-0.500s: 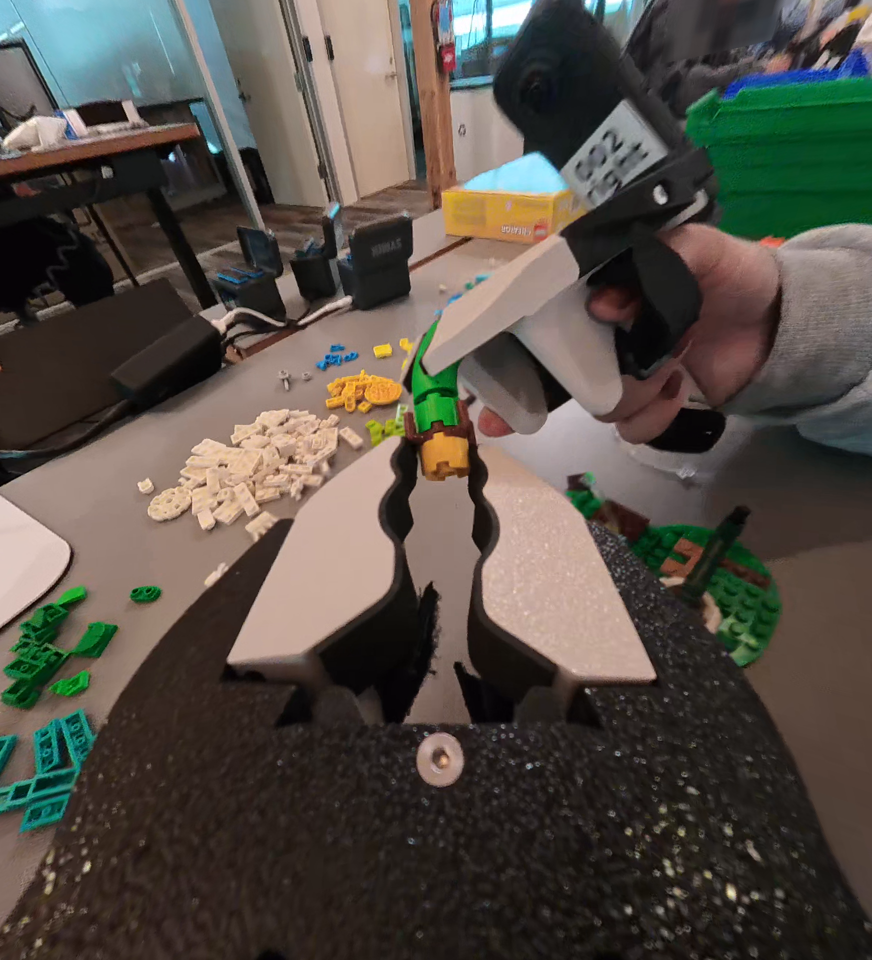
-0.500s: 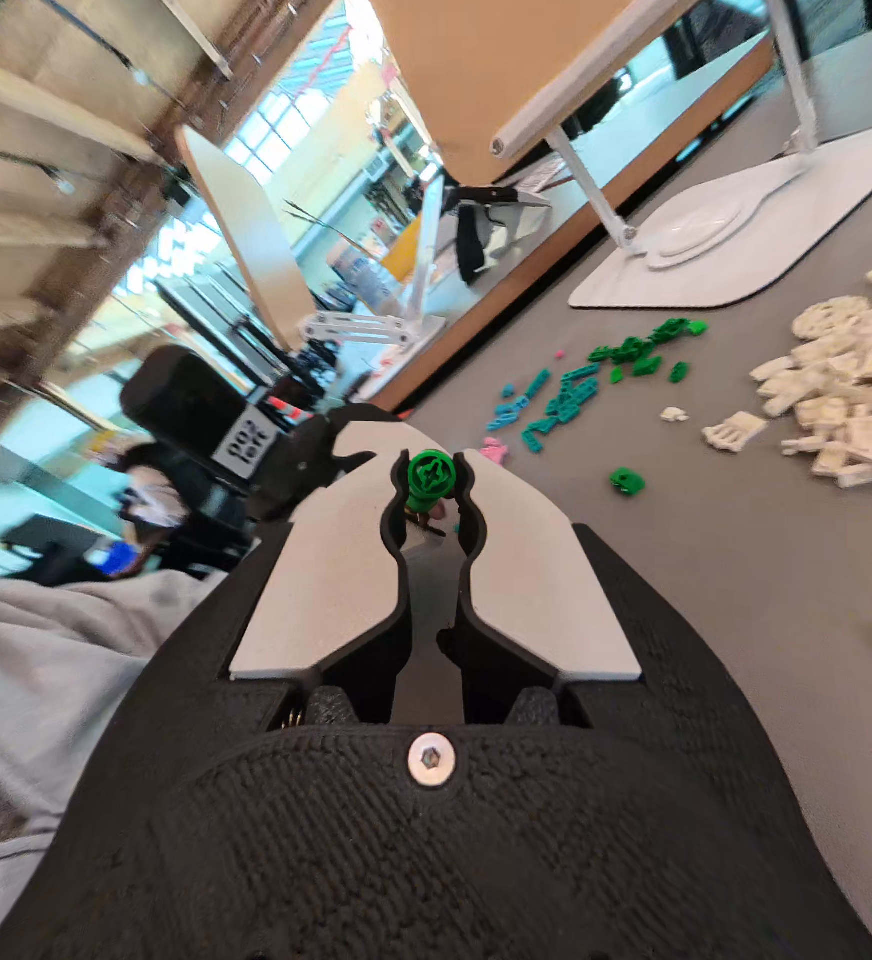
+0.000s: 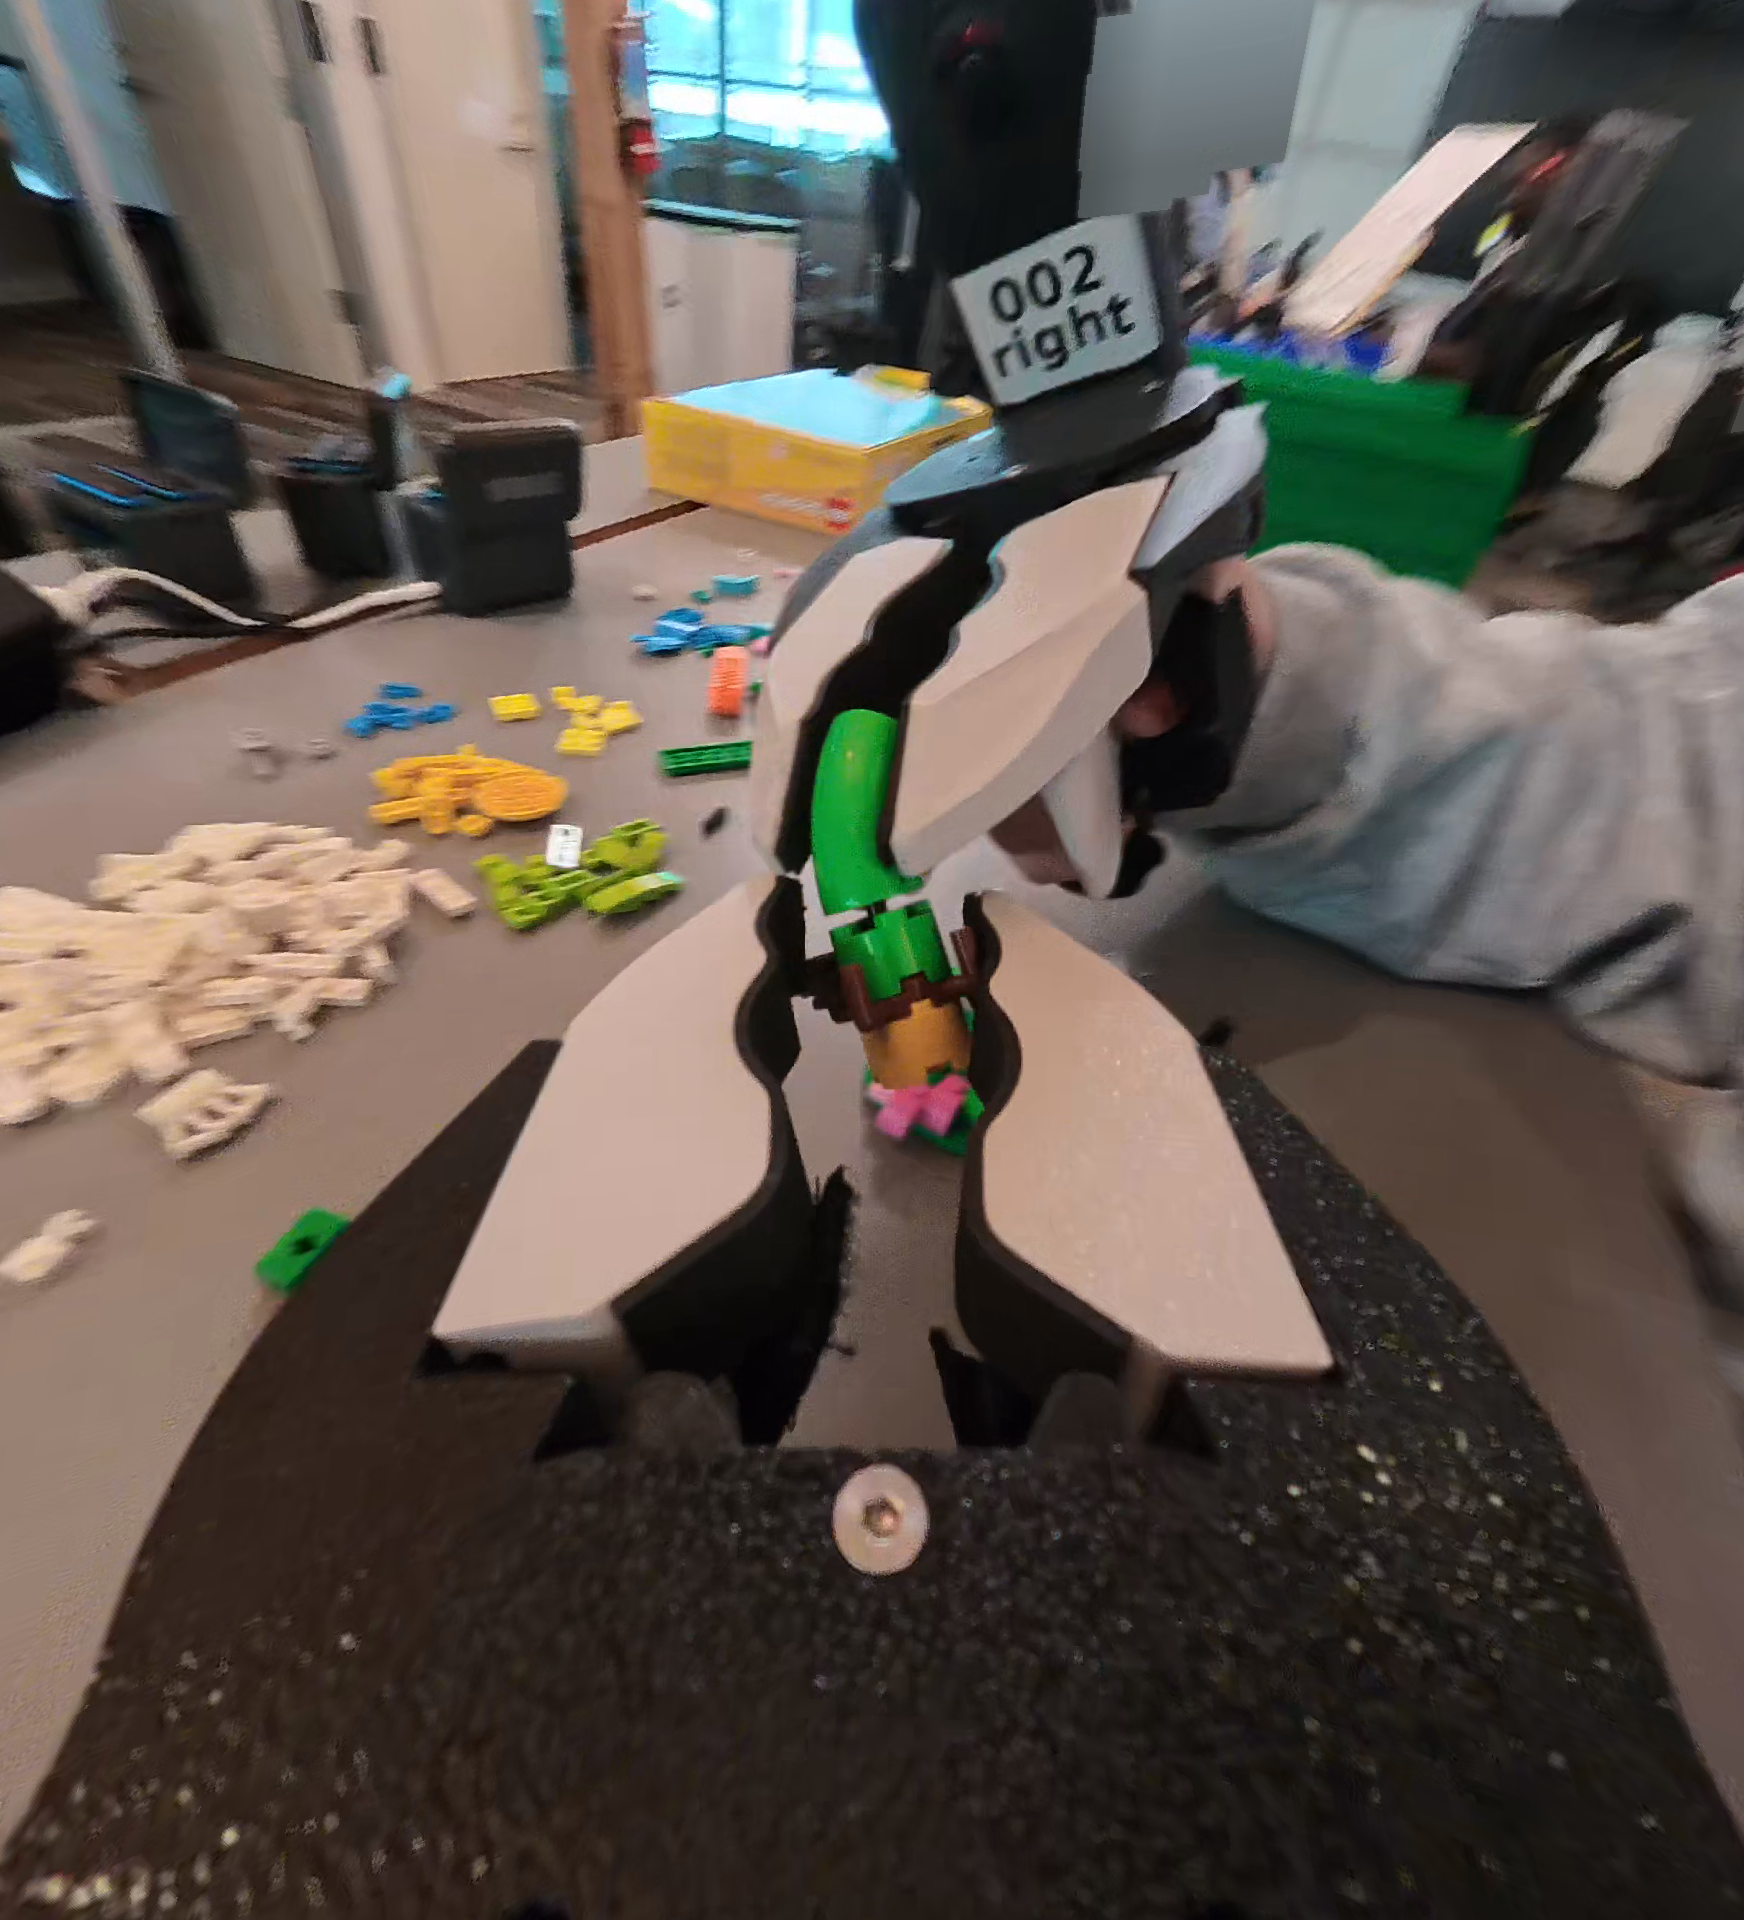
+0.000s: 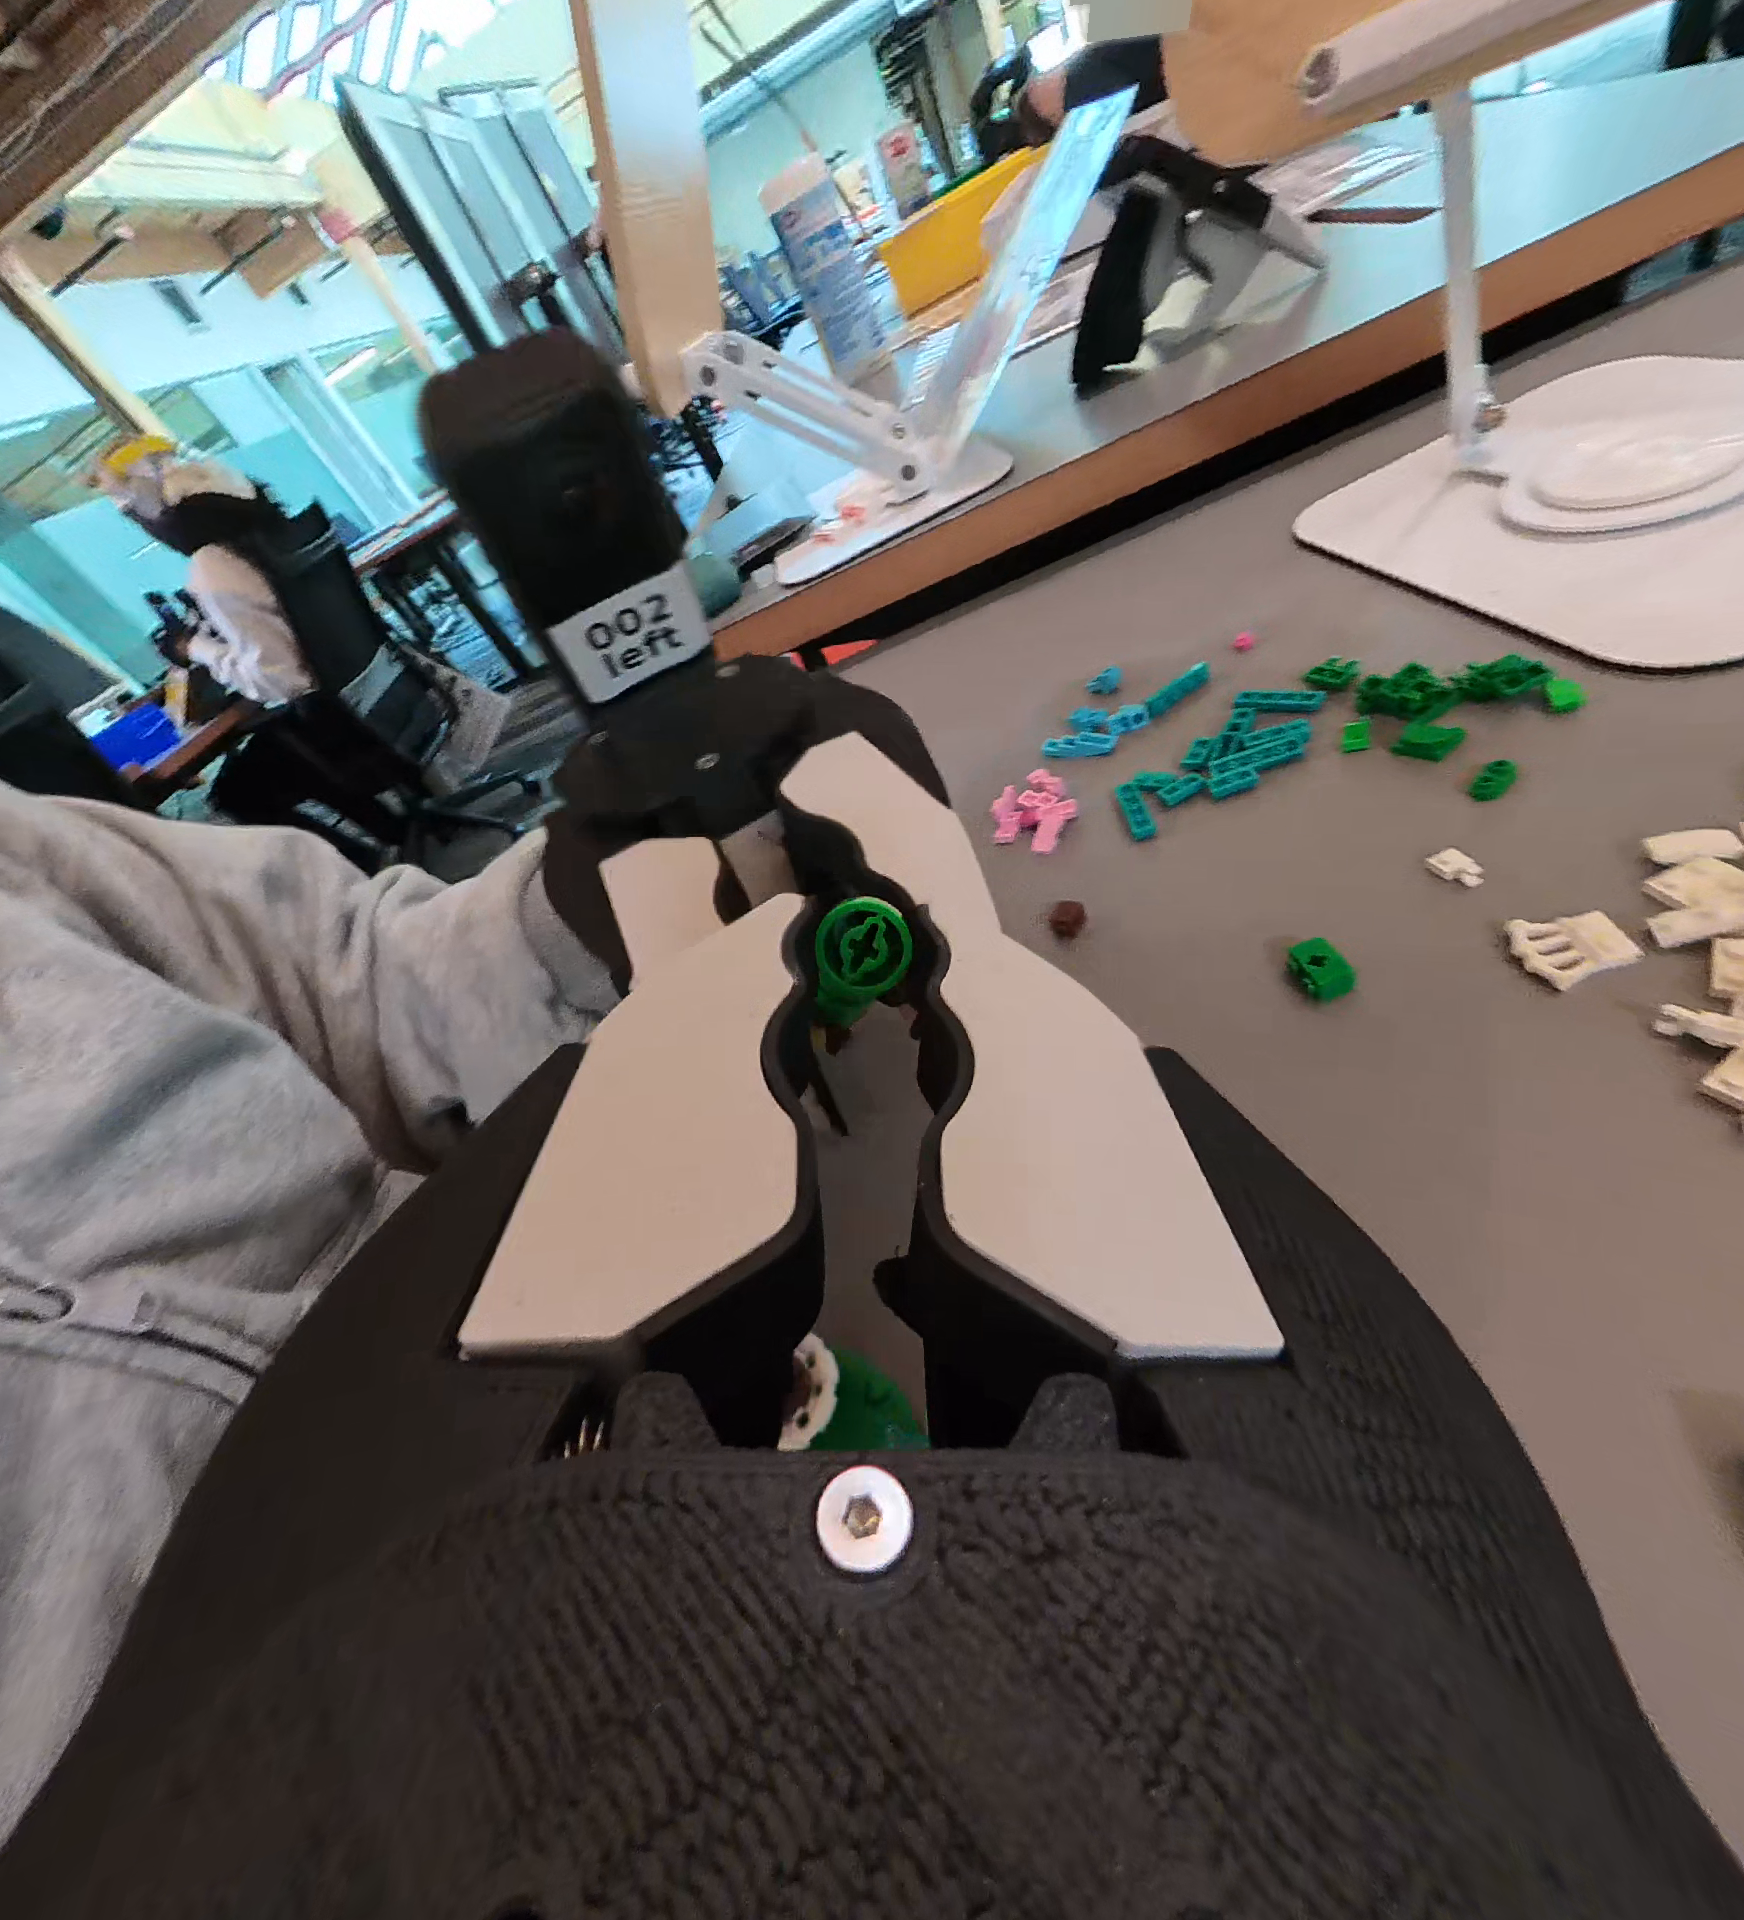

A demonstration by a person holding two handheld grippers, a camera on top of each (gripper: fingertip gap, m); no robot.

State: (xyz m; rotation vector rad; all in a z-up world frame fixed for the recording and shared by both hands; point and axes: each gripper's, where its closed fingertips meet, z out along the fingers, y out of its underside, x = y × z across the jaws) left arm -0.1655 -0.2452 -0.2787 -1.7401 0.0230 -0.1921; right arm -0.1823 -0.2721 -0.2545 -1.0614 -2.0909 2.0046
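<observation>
Green curved stem (image 3: pixel 852 805), seemingly near-upright, clamped in right tongs (image 3: pixel 837 831).

The left gripper (image 3: pixel 883 971) now sits wider around the brown collar (image 3: pixel 894 985), farther down the green stem (image 3: pixel 852 805) than before.

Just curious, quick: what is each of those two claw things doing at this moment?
Left gripper: open around the green, brown and yellow brick stack, not clamping.
Right gripper: closed on the curved green tube.
</observation>
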